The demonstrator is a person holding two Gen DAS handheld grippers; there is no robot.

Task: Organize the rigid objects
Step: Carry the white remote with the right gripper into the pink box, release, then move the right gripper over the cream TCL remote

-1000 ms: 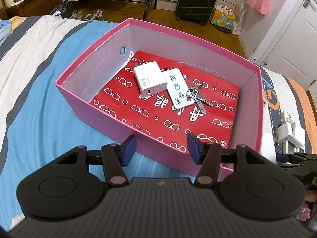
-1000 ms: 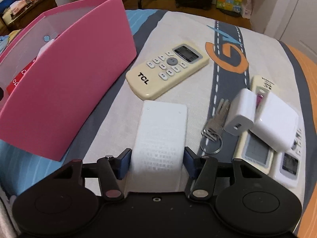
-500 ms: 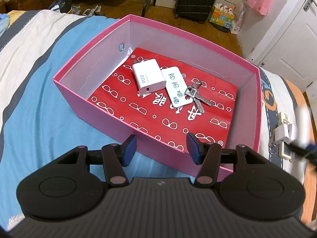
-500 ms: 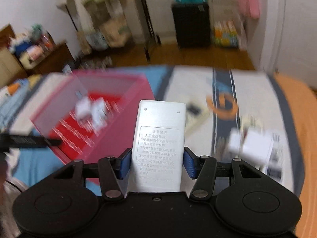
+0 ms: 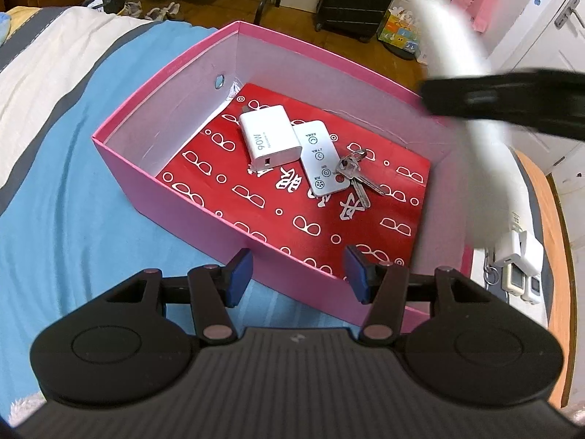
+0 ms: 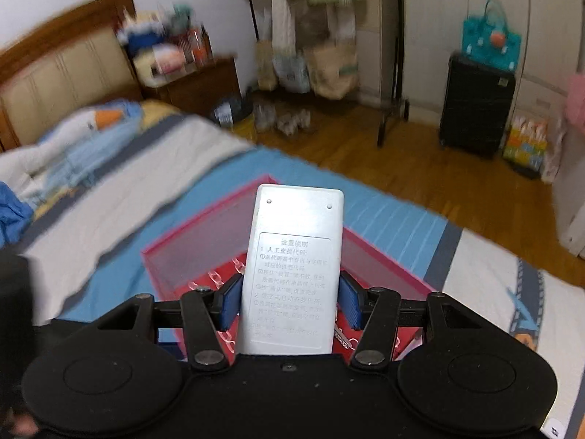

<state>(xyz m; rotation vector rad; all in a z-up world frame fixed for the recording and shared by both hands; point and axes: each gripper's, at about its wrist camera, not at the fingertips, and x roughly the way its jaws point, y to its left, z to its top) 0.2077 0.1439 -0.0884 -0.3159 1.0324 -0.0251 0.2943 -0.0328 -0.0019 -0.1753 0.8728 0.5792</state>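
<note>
While the left gripper [image 5: 298, 274] waits at the near wall of the pink box [image 5: 175, 197] with its jaws spread wide and nothing between them, the sorting looks partly done. Three items already lie on the red patterned liner [image 5: 384, 197]: at left a white 90W charger [image 5: 268, 137], touching its right edge a small white remote [image 5: 321, 162], and against that a bunch of keys [image 5: 353, 173]. Right of the box, on the bedspread, at least a white plug adapter [image 5: 510, 248] and some small white devices under it are left to collect; the blur there hides anything more.

The right gripper [image 6: 290, 301] is clamped on a white remote control [image 6: 294, 267], pads pressing its two long edges near the lower half. The remote is carried in the air above the box, back face with printed instructions up. Its long axis runs along the fingers, free end pointing away toward the far side of the box. In the left wrist view it shows only as a pale smear, probably upright-tilted over the right wall.

Judgement: one more deposit under way, several pickups left.
</note>
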